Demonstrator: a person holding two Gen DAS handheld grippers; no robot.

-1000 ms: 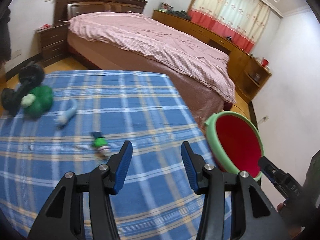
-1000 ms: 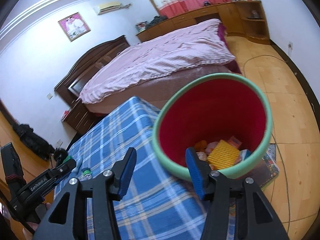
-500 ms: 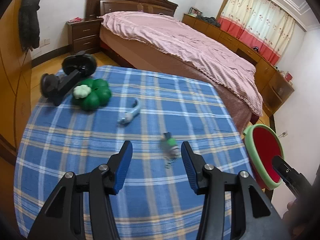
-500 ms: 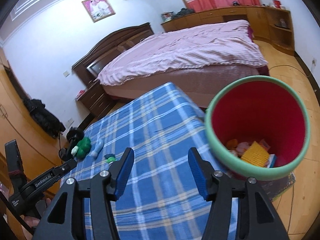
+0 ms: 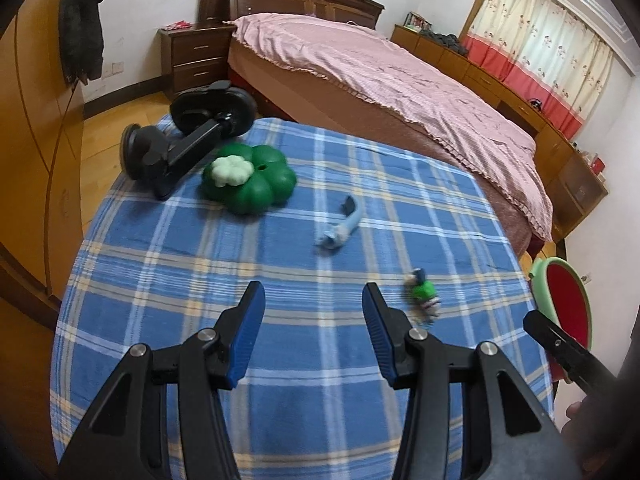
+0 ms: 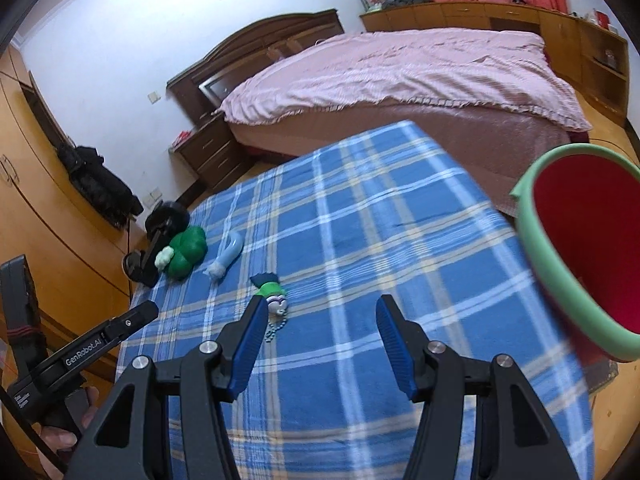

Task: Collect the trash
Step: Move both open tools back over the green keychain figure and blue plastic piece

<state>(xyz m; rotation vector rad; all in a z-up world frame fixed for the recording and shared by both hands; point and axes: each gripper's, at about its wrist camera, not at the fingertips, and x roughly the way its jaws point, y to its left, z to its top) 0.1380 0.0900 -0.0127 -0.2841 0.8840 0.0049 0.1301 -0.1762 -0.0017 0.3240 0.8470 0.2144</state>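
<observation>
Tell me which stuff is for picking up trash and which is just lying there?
For the job:
small green keychain figure
pale blue crumpled scrap
red bin with green rim

Just lying about:
green flower-shaped toy
black phone mount
pink-covered bed

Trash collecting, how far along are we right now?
Done: cannot tell; the red bin's contents are hidden. In hand: nothing; left gripper and right gripper are open. Left on the plaid cloth: green keychain figure, light-blue piece, green flower-shaped object.
</observation>
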